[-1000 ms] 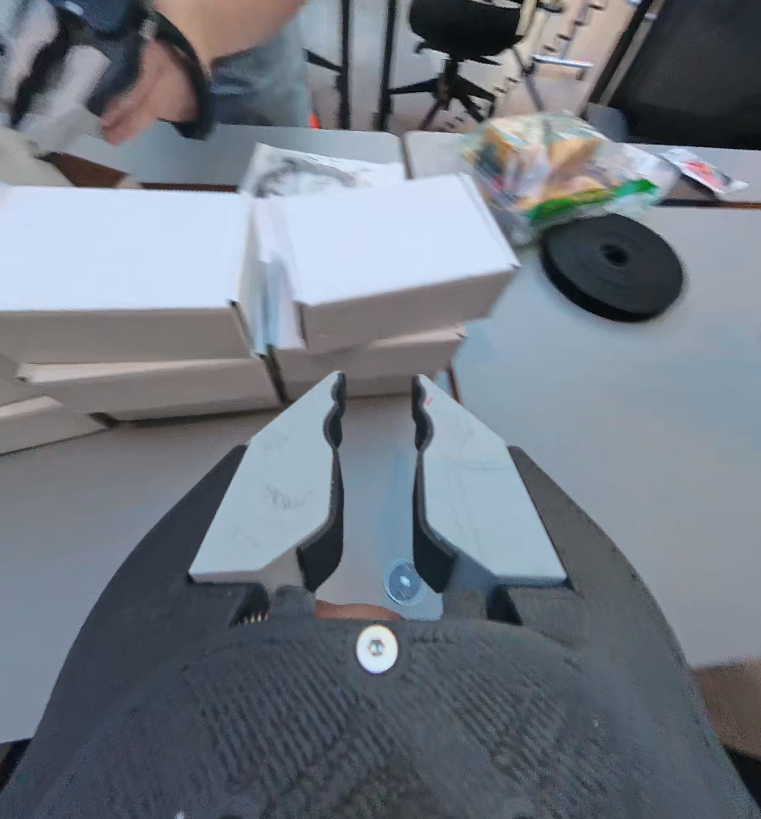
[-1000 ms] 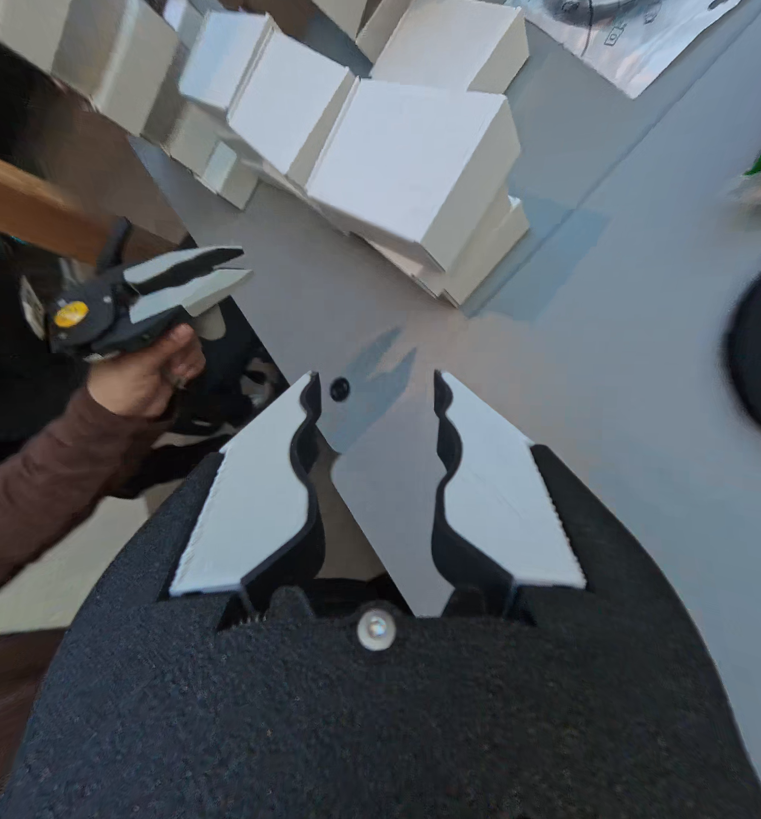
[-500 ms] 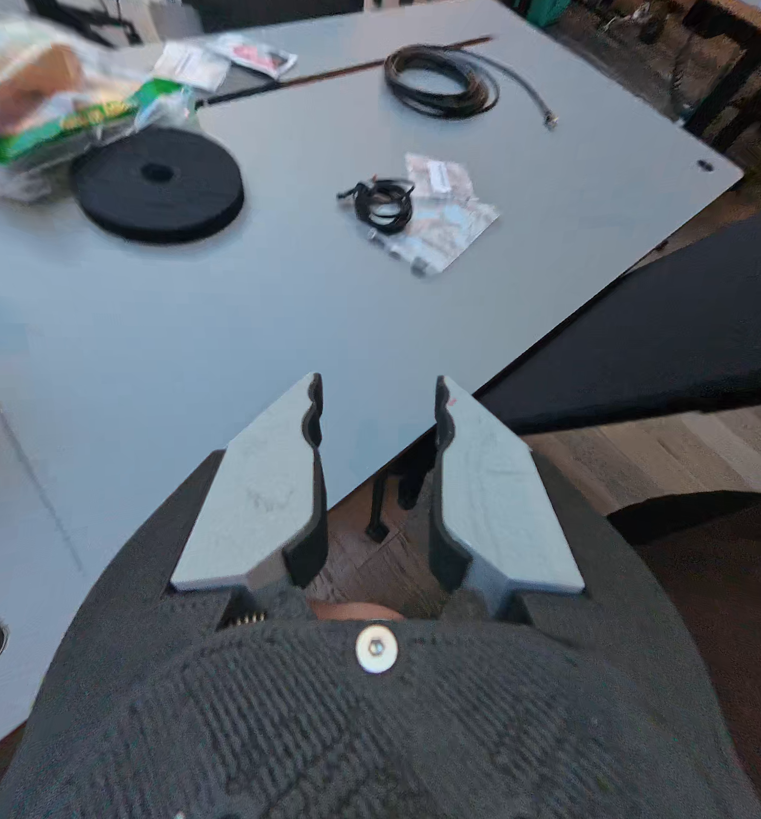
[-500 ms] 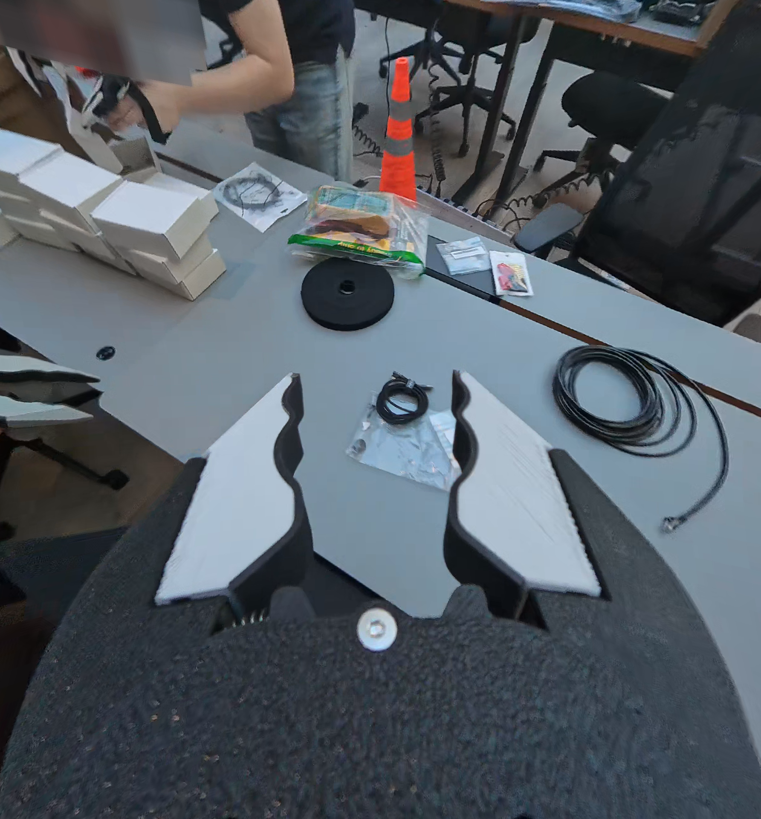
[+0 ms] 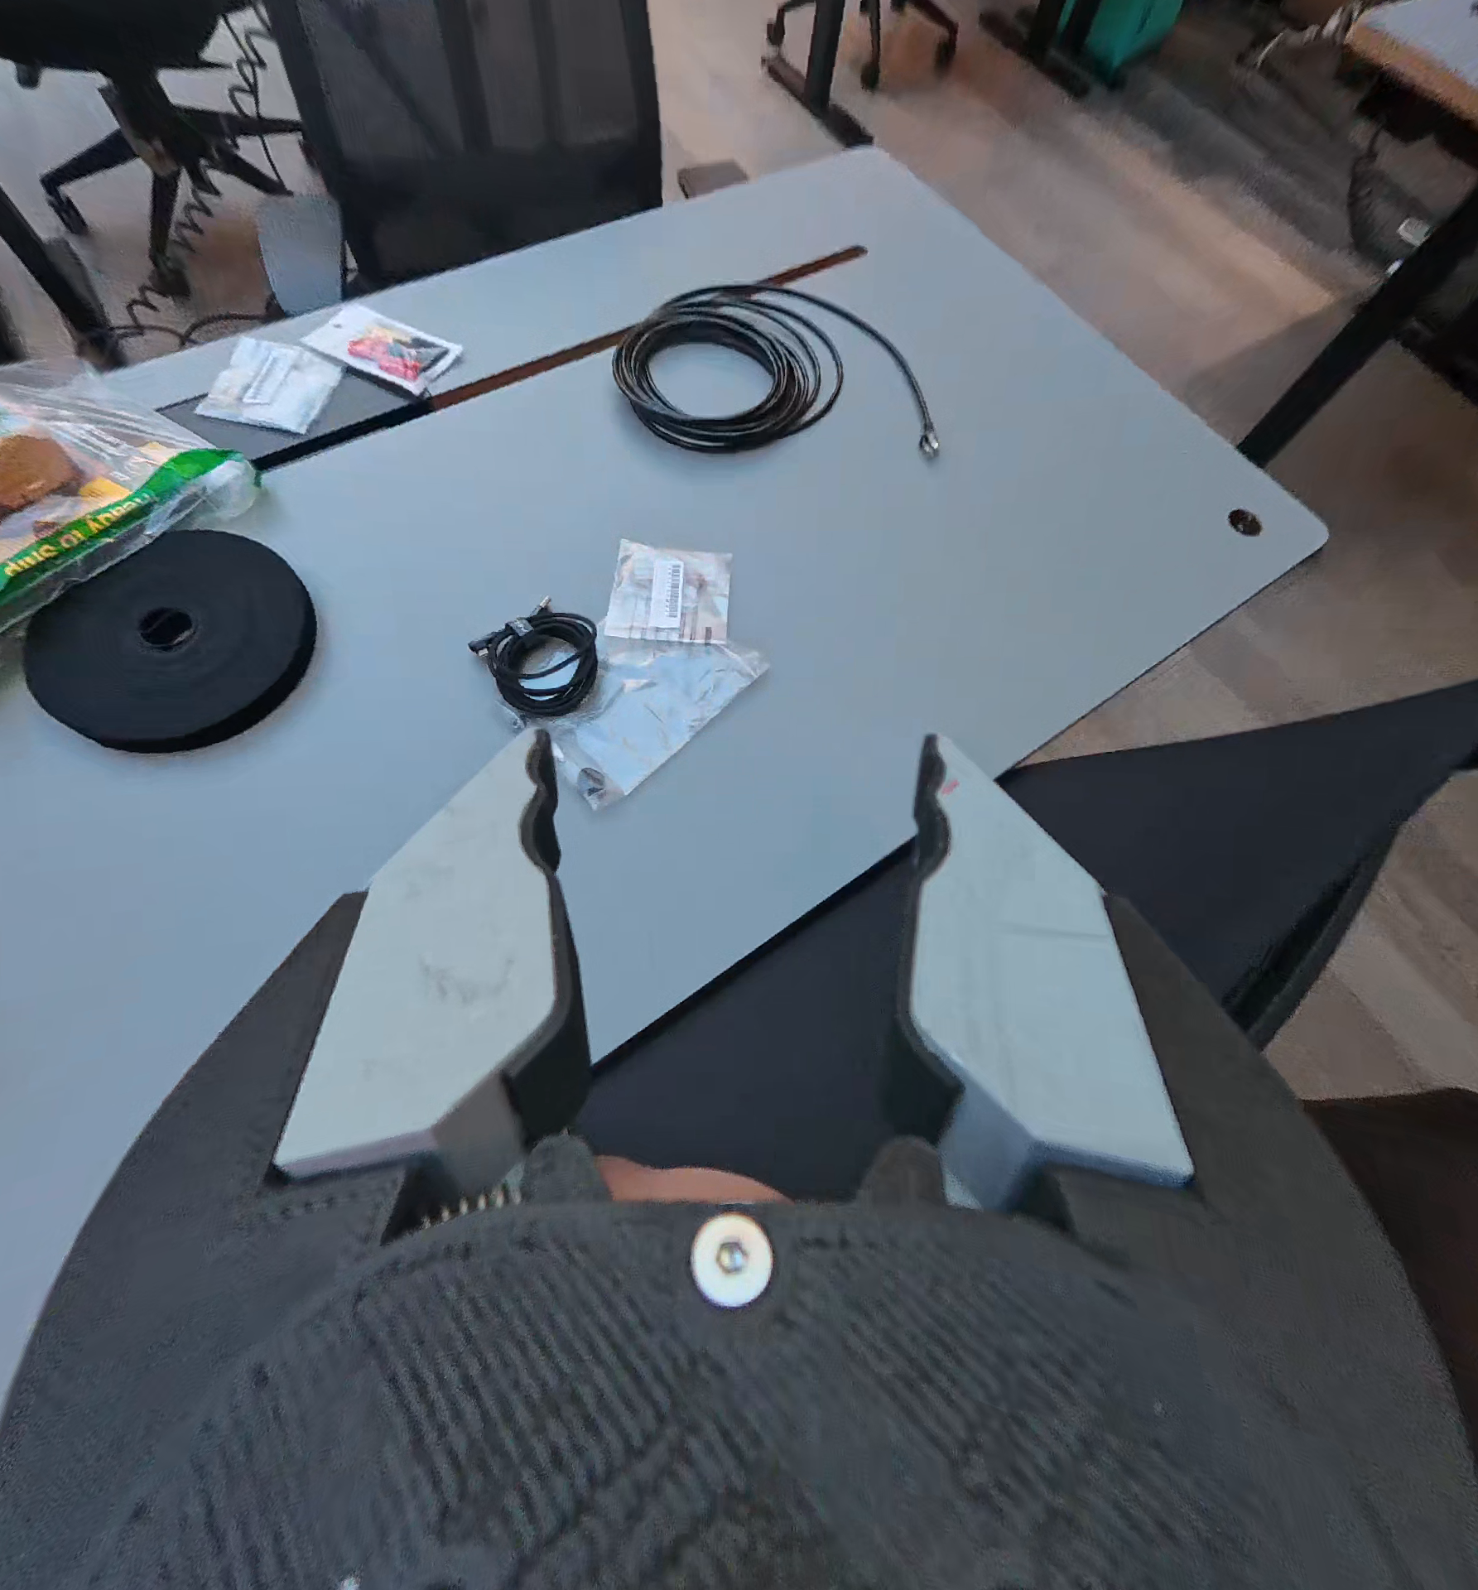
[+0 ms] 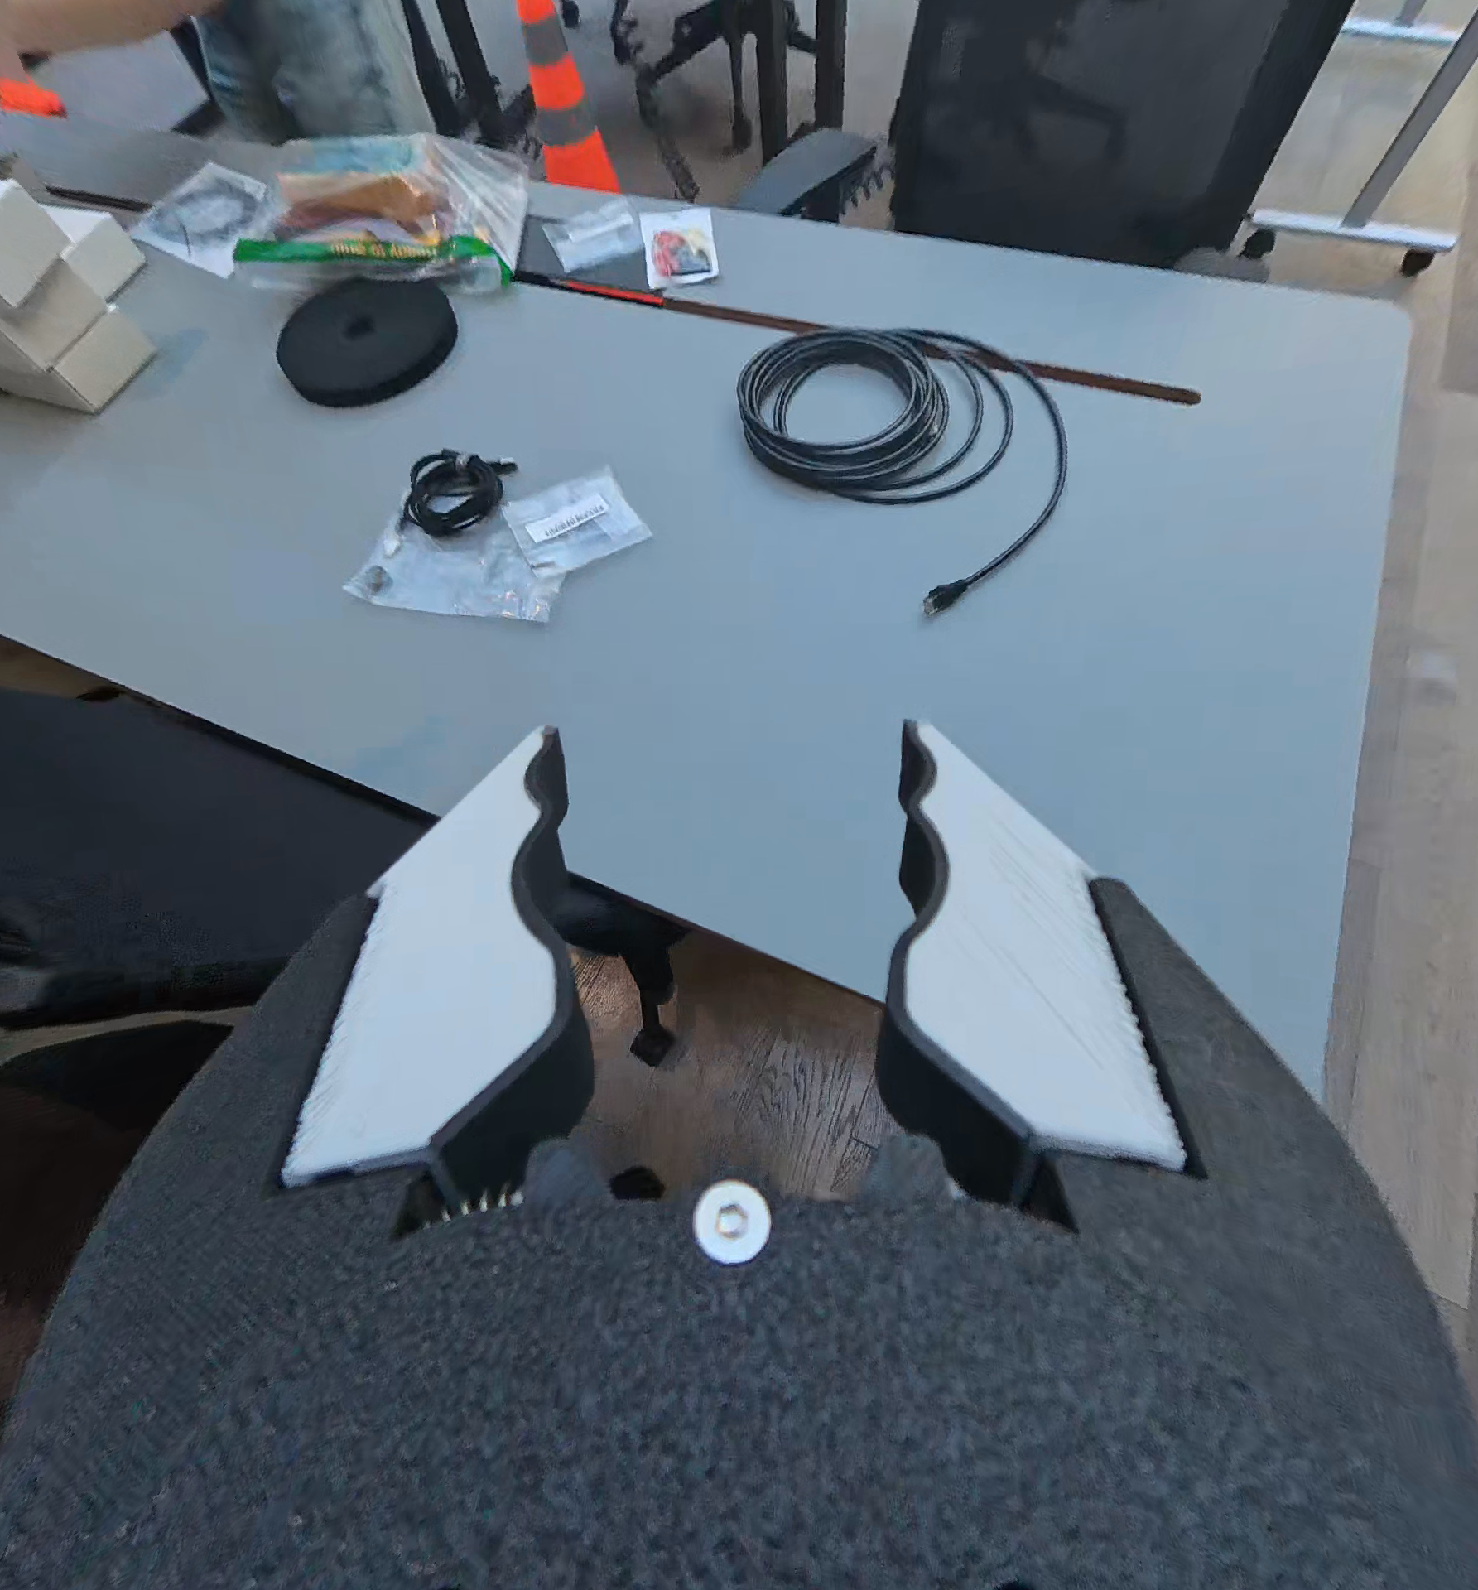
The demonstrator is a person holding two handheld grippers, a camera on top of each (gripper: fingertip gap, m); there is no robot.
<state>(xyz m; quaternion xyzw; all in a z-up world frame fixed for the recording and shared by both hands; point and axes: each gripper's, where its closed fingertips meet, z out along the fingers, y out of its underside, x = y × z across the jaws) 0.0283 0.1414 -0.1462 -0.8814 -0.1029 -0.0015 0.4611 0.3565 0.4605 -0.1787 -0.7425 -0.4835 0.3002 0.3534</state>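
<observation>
Both the left gripper [image 5: 731, 757] and right gripper [image 6: 726, 740] hang spread and empty above the table's [image 6: 804, 688] edge. The small cable [image 5: 537, 658] beyond the left one looks light and floppy, so its bundled loops seem the best hold.

On the table [image 6: 804, 688], a small cable bundle [image 6: 451, 492] is laid beside plastic bags [image 6: 494, 551]. A large cable coil [image 6: 847, 426] is placed to their right, a tape roll [image 6: 365, 340] to their left.

we find bare grey table [image 6: 761, 688] ahead of both spread grippers, with the small cable bundle [image 6: 451, 493] on plastic bags [image 6: 460, 568] and the coiled black cable [image 6: 856, 422] lying beyond.
</observation>
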